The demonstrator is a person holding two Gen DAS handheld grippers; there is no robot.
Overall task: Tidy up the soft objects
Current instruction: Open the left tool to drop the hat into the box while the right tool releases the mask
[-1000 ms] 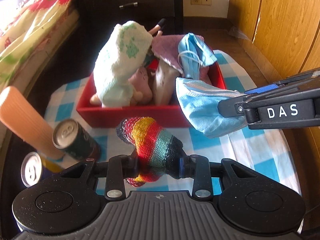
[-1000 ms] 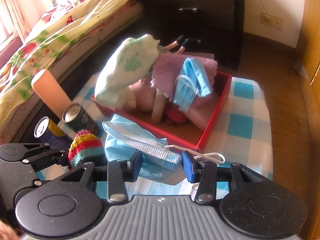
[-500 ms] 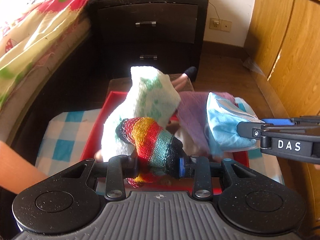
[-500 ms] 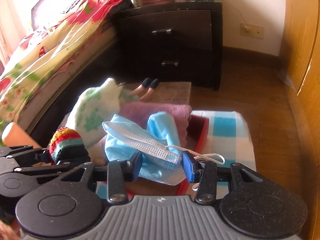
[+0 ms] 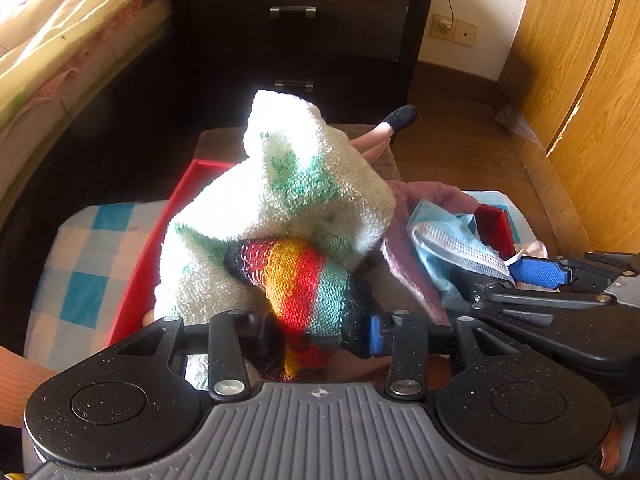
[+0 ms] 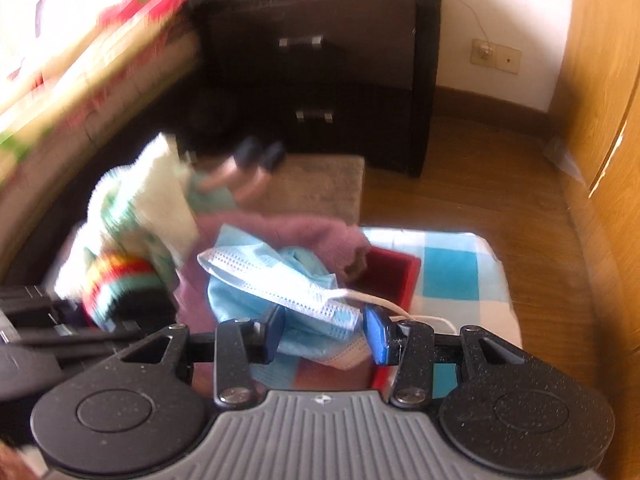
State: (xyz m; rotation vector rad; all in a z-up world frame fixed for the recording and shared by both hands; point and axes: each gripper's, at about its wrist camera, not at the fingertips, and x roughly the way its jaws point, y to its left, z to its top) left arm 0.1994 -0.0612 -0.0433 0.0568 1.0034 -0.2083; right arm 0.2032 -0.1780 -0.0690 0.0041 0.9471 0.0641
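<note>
My left gripper [image 5: 316,332] is shut on a rainbow-striped knitted piece [image 5: 304,276] and holds it over the red bin [image 5: 188,184], against a white and green towel [image 5: 288,184]. My right gripper [image 6: 324,330] is shut on a light blue face mask [image 6: 280,280] and holds it over the bin's right part [image 6: 396,276], above a mauve cloth [image 6: 304,232]. The right gripper also shows in the left wrist view [image 5: 536,276], with the mask [image 5: 452,240]. The striped piece shows blurred in the right wrist view [image 6: 120,284].
The bin sits on a blue and white checked cloth [image 5: 80,264]. Doll legs with dark shoes [image 5: 388,128] stick out behind the towel. A dark nightstand [image 5: 304,32] stands behind, a bed [image 5: 60,40] to the left, wooden doors [image 5: 580,80] to the right.
Both grippers have moved forward and down over the bin, each still holding its item. The cans and the orange cylinder have left the left wrist view.
</note>
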